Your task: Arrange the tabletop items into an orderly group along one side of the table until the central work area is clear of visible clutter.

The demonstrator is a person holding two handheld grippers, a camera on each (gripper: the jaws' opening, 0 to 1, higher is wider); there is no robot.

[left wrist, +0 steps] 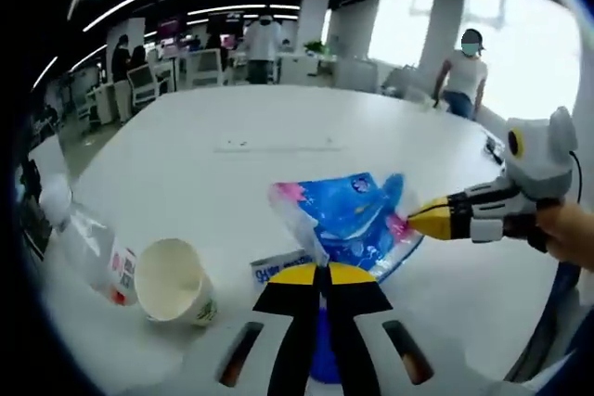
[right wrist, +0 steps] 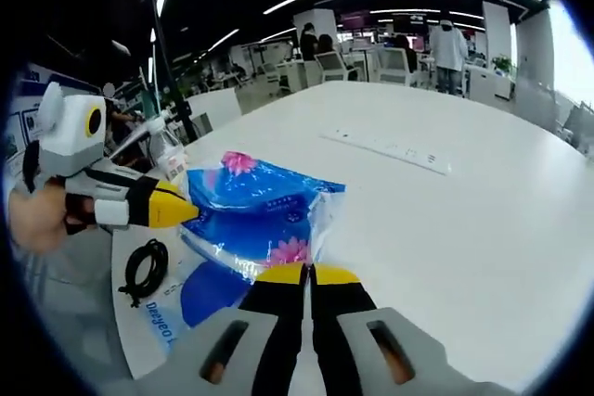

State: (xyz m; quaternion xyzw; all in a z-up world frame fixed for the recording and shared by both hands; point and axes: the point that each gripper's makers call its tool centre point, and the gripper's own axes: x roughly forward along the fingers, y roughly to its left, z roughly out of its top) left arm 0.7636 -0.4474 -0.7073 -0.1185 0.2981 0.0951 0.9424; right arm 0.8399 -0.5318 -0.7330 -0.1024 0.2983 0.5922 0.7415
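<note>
Claws clamped on blue packet

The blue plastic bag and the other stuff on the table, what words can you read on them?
Blue plastic bag with pink flowers: has print, too blurred to read.
White and blue sheet under the bag: blue letters, sideways and cut off, not readable for sure.
Clear plastic bottle with red and white label: label too small to read.
White paper cup lying on its side: no readable words.

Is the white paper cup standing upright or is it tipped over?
Tipped over. The white paper cup lies on its side on the white table, its open mouth facing the camera. It looks empty inside.
</note>
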